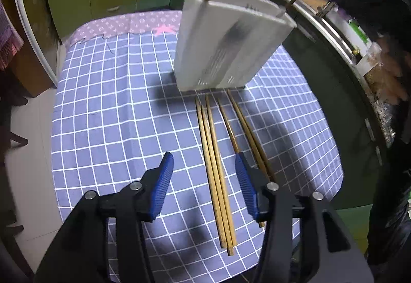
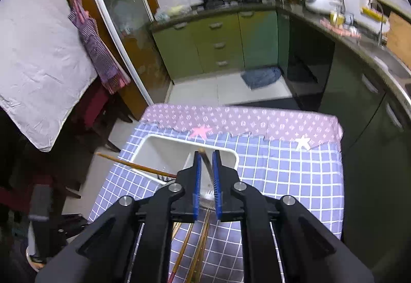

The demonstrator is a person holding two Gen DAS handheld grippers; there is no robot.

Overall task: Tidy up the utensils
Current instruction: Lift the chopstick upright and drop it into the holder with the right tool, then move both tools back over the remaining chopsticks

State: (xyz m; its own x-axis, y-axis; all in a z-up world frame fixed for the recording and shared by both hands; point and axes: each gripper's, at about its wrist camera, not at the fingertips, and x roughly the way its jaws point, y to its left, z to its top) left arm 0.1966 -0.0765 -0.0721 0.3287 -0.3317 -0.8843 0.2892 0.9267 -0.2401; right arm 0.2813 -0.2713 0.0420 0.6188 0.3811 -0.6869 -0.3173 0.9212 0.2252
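Right tool [image 2: 206, 154] pinches chopstick [image 2: 207, 163] over holder [image 2: 143, 152]; left tool [image 1: 204, 164] wide, unladen.

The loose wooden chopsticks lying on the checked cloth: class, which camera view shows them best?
The left wrist view: the loose wooden chopsticks lie nearly full length. The right wrist view shows only parts behind its gripper.

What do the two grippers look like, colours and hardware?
Both match. The left gripper and right gripper have matte black angular linkage bodies, with round silver pivot bolts at the joints. Each finger carries a blue ribbed pad on its inner face. Thin metal rails run beneath the right one. No cables, markings or sleeves are visible.
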